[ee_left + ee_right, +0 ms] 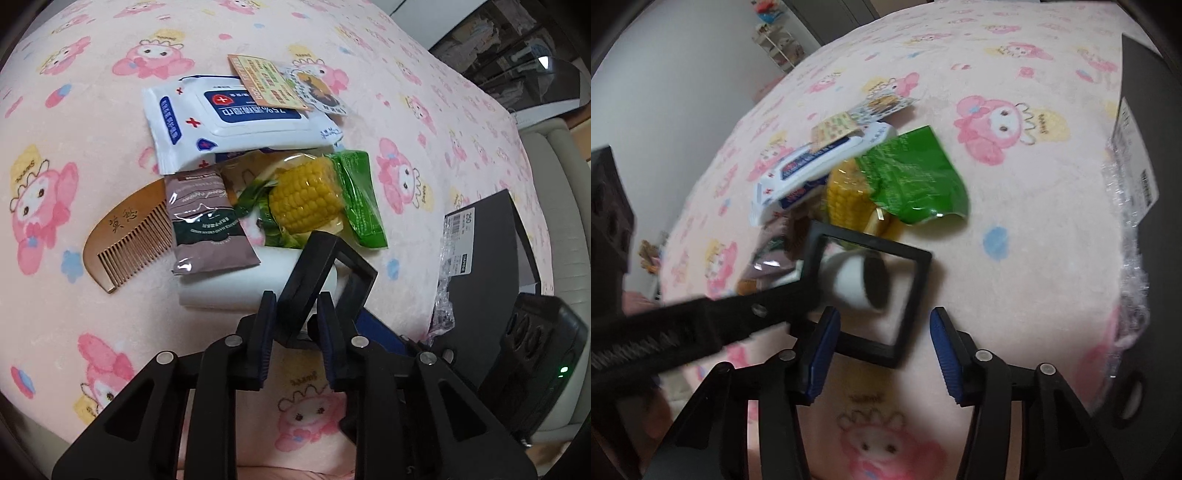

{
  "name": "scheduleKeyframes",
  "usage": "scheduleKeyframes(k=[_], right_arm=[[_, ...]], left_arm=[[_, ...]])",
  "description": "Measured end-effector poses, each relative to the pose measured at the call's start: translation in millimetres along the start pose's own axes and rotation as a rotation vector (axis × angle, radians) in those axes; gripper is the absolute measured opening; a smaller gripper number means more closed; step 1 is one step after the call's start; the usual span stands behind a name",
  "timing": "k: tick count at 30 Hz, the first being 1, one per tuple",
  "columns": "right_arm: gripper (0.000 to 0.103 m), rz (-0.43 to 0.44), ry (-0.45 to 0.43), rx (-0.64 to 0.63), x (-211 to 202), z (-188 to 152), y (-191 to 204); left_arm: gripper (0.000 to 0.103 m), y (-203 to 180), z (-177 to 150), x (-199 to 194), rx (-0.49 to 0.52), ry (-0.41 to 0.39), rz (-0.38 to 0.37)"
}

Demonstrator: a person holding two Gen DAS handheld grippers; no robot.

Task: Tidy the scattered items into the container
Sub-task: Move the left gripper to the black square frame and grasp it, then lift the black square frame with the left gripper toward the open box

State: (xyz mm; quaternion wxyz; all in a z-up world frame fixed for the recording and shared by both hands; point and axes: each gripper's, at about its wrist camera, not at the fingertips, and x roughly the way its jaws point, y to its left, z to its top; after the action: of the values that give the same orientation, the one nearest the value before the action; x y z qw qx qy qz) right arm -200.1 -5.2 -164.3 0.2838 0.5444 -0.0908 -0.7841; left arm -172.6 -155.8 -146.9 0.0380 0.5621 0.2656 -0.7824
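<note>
Centrally, the left gripper (297,314) pinches a black square frame (325,280) above the pink blanket (74,314); low in its own view, the right gripper (882,354) stands narrowly apart, gripping nothing.

Both hand-held grippers are matte black plastic with triangular cut-outs in the linkage arms and round silver pivot pins at the joints. Left gripper (297,321) has dark navy ribbed pads (267,336) on its fingers. Right gripper (882,354) has brighter blue ribbed pads (822,354), same black frame, same silver pins.
</note>
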Motion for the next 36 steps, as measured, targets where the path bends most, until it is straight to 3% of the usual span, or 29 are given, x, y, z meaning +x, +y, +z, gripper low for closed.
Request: scheduleKeyframes(k=[9, 16, 21, 27, 32, 36], right_arm=[[0.035, -0.02, -0.078, -0.052, -51, -11, 15], [0.036, -0.142, -0.079, -0.061, -69, -28, 11], [0.035, -0.219, -0.046, -0.063, -82, -60, -4], [0.035, -0.135, 0.011, 0.047, -89, -90, -45], [0.035, -0.12, -0.003, 0.088, -91, -93, -60], [0.035, -0.094, -0.005, 0.098, -84, -93, -67]], left_arm=[[0.021, -15, -10, -5, 0.069, 0.019, -0.025], [0.02, -38, -35, -4, 0.131, 0.075, -0.08], [0.02, -66, -73, 11, 0.225, 0.116, -0.025], [0.02, -76, -89, 21, 0.247, 0.142, -0.003], [0.02, -69, -82, 24, 0.199, 0.133, -0.001], [0.021, -76, -86, 32, 0.233, 0.155, 0.003]])
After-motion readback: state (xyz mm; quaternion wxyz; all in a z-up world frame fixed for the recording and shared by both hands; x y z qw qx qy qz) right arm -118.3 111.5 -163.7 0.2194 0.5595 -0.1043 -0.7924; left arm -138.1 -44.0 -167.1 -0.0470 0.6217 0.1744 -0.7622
